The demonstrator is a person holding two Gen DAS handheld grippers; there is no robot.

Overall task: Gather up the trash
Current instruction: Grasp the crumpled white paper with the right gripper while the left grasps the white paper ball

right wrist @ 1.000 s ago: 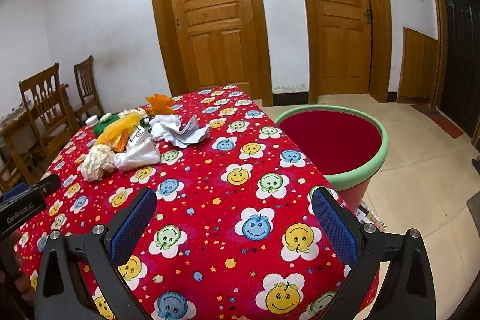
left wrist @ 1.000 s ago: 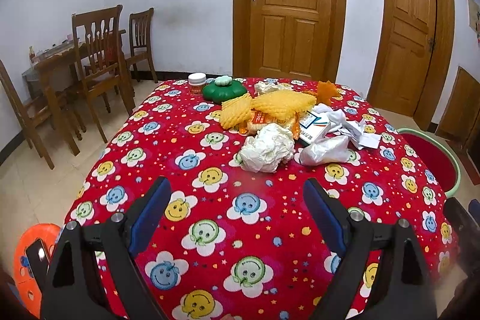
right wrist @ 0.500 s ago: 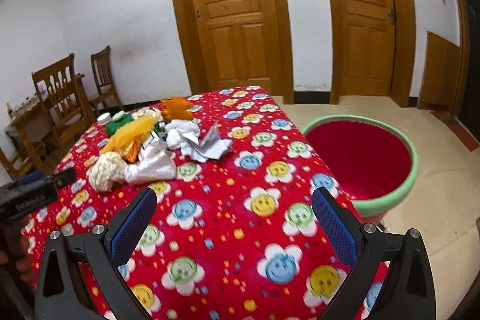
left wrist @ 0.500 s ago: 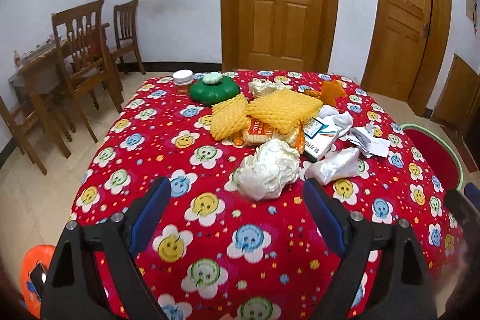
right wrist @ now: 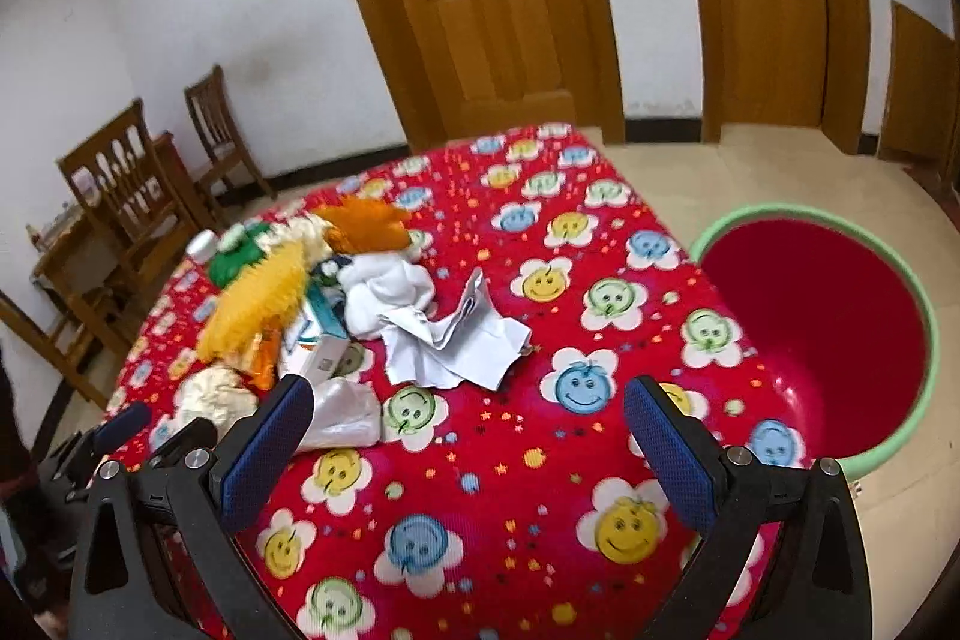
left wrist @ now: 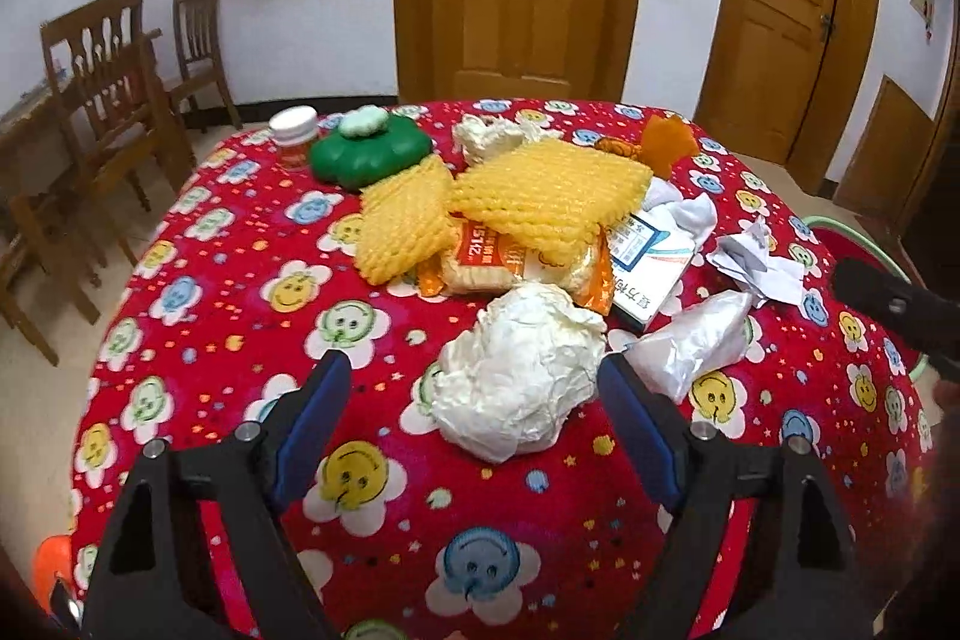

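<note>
A crumpled white paper ball (left wrist: pixel 519 370) is seen just ahead of the left gripper (left wrist: pixel 474 388), toward its right finger; jaws wide, lately closing slightly, nothing gripped. The right gripper (right wrist: pixel 468 418) is spread, empty.

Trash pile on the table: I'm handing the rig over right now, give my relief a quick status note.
Left gripper: open, jaws just narrowed slightly, framing the crumpled white wad, not gripping.
Right gripper: open, empty, over the red tablecloth short of the crumpled paper.
Trash sits piled mid-table: yellow foam nets, snack packet, box, plastic bag.
Red bin beside the table looks empty.
Done: nothing visibly binned. Left: everything.
</note>
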